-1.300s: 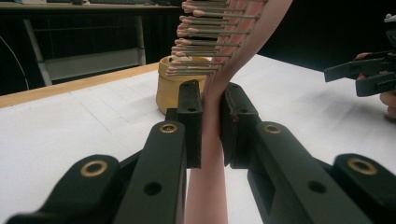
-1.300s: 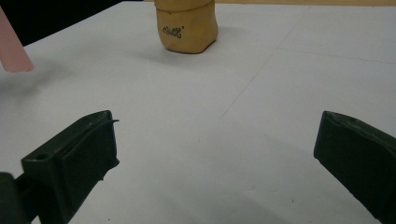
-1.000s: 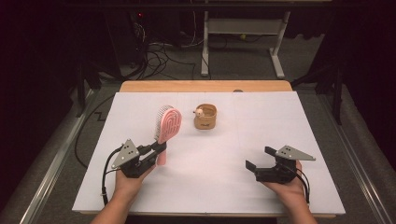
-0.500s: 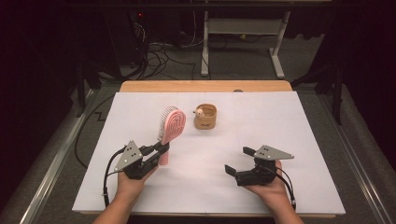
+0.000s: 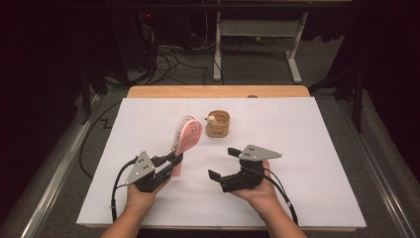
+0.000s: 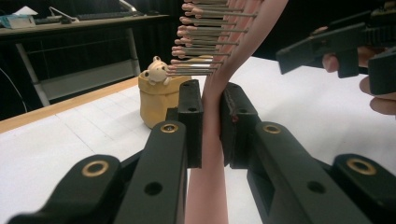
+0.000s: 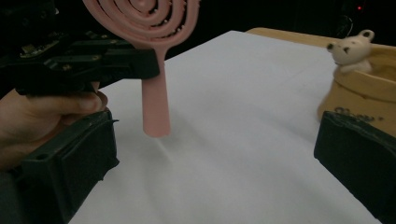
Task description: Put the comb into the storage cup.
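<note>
My left gripper [image 5: 173,161] is shut on the handle of a pink hairbrush [image 5: 187,138] and holds it upright above the white table. In the left gripper view both pads clamp the pink handle [image 6: 211,140], with the bristles [image 6: 205,42] overhead. My right gripper [image 5: 223,163] stands open just right of the brush, its jaws wide apart and nothing between them. In the right gripper view the hairbrush [image 7: 154,93] hangs ahead at the left, its handle end just above the table. A tan cup with a small bear figure [image 5: 218,123] stands behind the brush.
The white sheet [image 5: 307,148] covers the table, with a wooden edge [image 5: 218,91] at the back. The tan cup [image 7: 359,84] sits close at the right in the right gripper view. Dark floor, cables and a table frame [image 5: 257,44] lie beyond.
My right gripper has moved left across the table toward the brush and risen slightly. The left gripper and the brush have stayed in place.
</note>
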`<state>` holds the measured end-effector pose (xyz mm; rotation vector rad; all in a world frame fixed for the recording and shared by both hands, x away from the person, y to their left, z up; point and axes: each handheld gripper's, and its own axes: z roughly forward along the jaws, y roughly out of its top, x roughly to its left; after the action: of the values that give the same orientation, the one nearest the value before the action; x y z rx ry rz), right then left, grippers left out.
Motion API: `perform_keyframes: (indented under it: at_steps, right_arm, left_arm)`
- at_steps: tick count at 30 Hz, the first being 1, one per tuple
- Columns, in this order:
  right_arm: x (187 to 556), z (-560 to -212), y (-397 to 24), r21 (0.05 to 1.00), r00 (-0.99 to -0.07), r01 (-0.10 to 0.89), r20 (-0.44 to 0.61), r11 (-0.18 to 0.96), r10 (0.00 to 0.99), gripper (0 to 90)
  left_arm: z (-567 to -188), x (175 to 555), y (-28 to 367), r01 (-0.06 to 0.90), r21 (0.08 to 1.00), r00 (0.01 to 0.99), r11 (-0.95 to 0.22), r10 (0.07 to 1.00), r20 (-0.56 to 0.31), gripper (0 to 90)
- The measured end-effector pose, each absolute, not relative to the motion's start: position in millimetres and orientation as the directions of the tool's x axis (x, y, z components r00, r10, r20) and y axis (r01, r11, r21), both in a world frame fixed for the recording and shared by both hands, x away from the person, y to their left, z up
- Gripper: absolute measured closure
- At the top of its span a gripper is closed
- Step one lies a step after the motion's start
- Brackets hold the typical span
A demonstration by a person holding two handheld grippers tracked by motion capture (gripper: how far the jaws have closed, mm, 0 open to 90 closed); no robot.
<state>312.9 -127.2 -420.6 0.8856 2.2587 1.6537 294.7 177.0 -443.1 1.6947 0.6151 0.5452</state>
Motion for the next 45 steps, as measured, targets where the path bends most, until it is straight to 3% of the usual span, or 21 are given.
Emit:
perform_keyframes:
  at_steps: [15, 38, 45]
  right_arm:
    - [320.6, -404.5, -75.1, 0.933, -0.84, 0.304, 0.167, 0.194, 0.516, 0.2]
    - [328.6, -381.1, -68.5, 0.952, -0.828, 0.287, 0.189, 0.109, 0.528, 0.5]
    - [330.4, -378.1, -70.2, 0.952, -0.821, 0.293, 0.201, 0.092, 0.534, 4.7]
  left_arm:
    - [-444.5, 293.6, 172.3, 0.102, 0.975, 0.757, -0.196, 0.652, 0.052, 80.8]
    - [-446.8, 290.6, 161.6, 0.09, 0.963, 0.75, -0.255, 0.654, 0.104, 80.8]
    - [-446.7, 289.5, 159.0, 0.088, 0.956, 0.741, -0.28, 0.659, 0.125, 80.7]
